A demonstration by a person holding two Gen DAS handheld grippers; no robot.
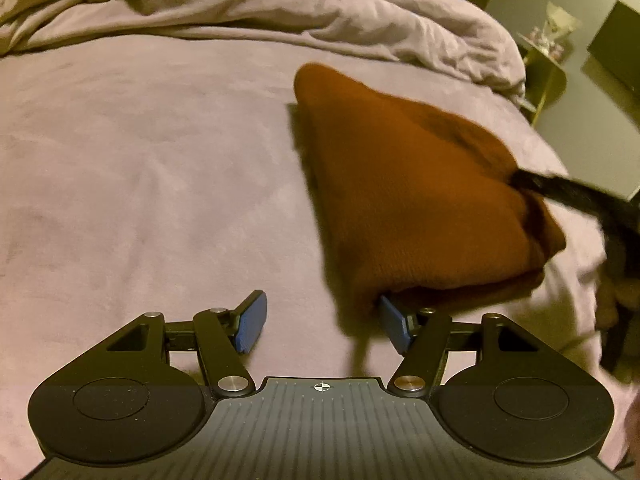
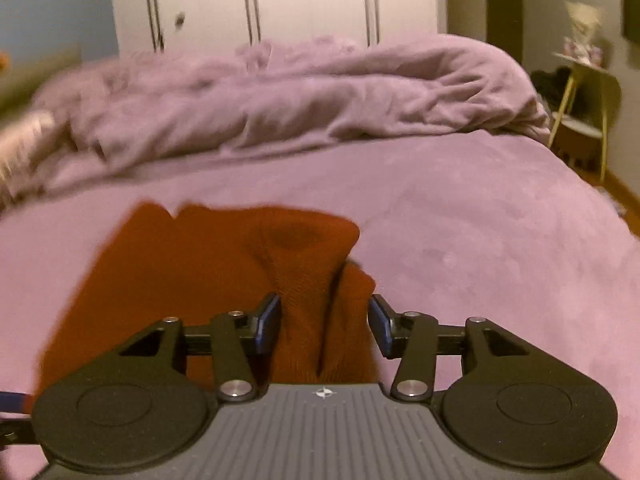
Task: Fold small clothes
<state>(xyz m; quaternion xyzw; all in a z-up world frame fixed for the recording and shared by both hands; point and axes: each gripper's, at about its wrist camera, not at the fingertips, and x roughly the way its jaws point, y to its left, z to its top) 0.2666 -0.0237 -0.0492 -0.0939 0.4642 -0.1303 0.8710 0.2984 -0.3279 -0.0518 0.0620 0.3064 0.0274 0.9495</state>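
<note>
Rust-orange garment (image 1: pixel 408 200) lies on the bed (image 1: pixel 140 168), toward its right edge.
Wide bare bedding is seen left of it; a rumpled duvet (image 1: pixel 280 12) bounds the far side. Left gripper (image 1: pixel 324 322) fingers are spread, nothing clasped; only the right view shows cloth bunched between the right gripper (image 2: pixel 324 324) fingers, grip uncertain.

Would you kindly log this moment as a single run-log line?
surface: purple bed | item: rust-brown garment, partly folded | left gripper: jaws open, empty | right gripper: jaws around garment fold, grip unclear
</note>
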